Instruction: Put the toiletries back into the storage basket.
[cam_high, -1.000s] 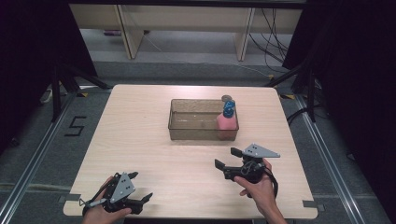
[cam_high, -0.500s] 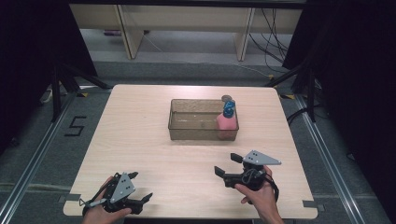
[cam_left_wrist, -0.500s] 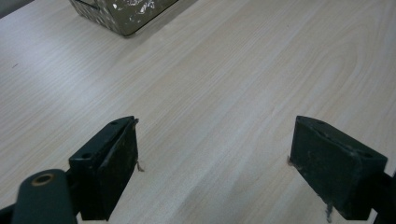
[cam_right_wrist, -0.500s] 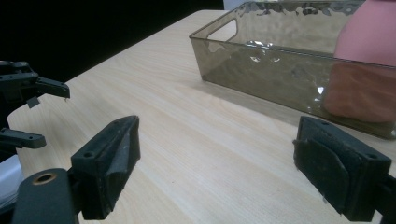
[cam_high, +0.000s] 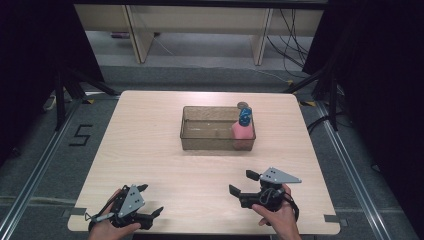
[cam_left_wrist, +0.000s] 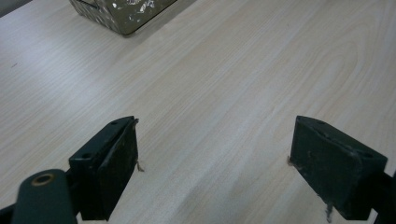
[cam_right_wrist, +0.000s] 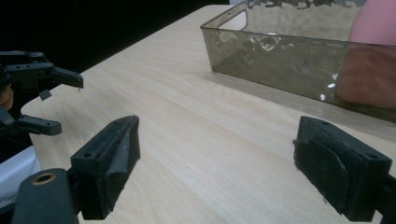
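The pink bottle with a blue cap (cam_high: 243, 131) stands upright in the right end of the clear tray (cam_high: 202, 142), mid-table. The right gripper (cam_high: 244, 182) and left gripper (cam_high: 150, 200), both spread wide and empty, sit well apart from it near the table's (cam_high: 150, 130) front edge, so the work looks either finished or not yet begun.

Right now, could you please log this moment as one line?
left gripper: open, empty | right gripper: open, empty | pink bottle: upright in bin

R tongs (cam_high: 242, 183) pulled back twd table edge
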